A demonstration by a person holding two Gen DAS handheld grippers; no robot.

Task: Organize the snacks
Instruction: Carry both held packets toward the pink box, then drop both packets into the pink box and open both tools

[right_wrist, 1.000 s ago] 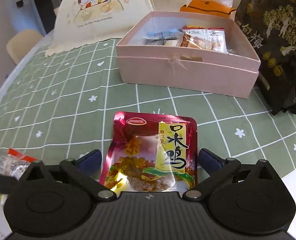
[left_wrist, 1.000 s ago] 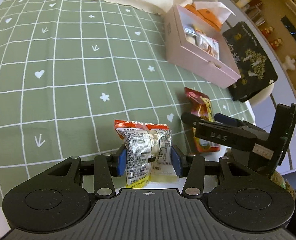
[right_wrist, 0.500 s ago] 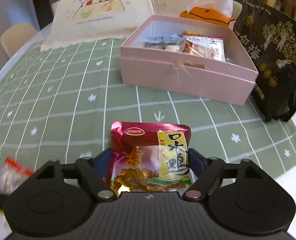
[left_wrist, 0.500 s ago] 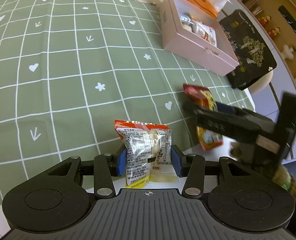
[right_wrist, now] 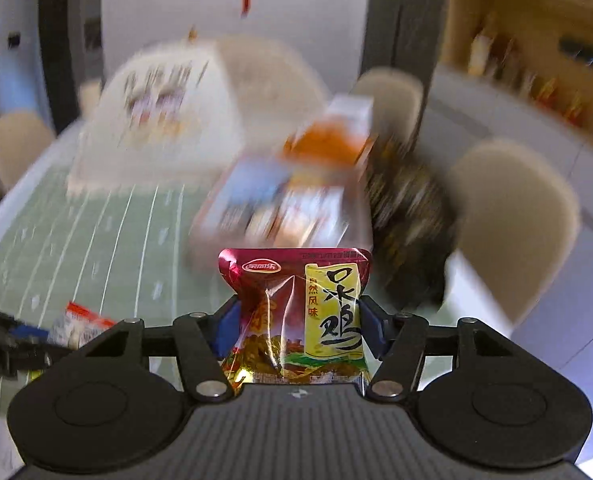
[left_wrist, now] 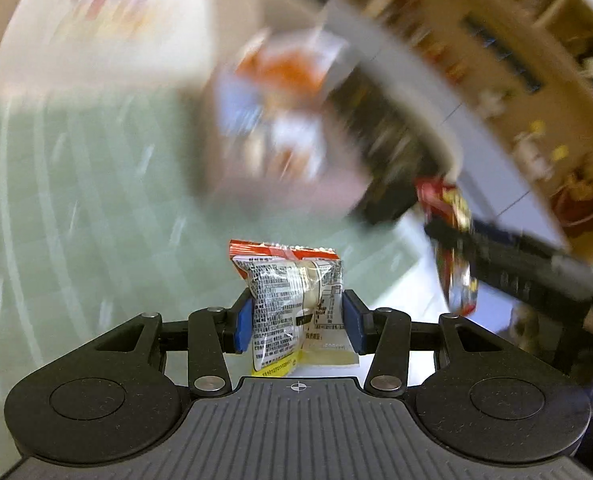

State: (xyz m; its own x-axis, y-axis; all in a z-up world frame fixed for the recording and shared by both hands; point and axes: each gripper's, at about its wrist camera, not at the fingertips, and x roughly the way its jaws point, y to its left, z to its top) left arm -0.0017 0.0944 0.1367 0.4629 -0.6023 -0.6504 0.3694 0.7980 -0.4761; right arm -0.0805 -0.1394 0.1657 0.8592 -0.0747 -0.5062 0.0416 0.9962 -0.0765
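My left gripper (left_wrist: pixel 297 320) is shut on a silver and orange snack packet (left_wrist: pixel 296 300), held above the green checked tablecloth (left_wrist: pixel 76 208). My right gripper (right_wrist: pixel 298 326) is shut on a red and yellow chicken snack pouch (right_wrist: pixel 296 316), also lifted off the cloth. The pink box (right_wrist: pixel 280 216) with several snacks inside lies ahead of both grippers, blurred by motion. The right gripper with its pouch (left_wrist: pixel 452 240) shows at the right of the left wrist view. The left gripper's packet (right_wrist: pixel 80 324) shows at the lower left of the right wrist view.
A black snack bag (right_wrist: pixel 412 216) sits right of the pink box. An orange tissue pack (right_wrist: pixel 332 140) stands behind the box. A cream printed bag (right_wrist: pixel 160 116) lies at the table's far side. Beige chairs (right_wrist: pixel 516 216) surround the table. Shelves (left_wrist: pixel 536 60) stand at right.
Both grippers have lifted their packets off the cloth and swung toward the pink box. The right gripper has closed tight on the chicken pouch. The views are now motion-blurred.
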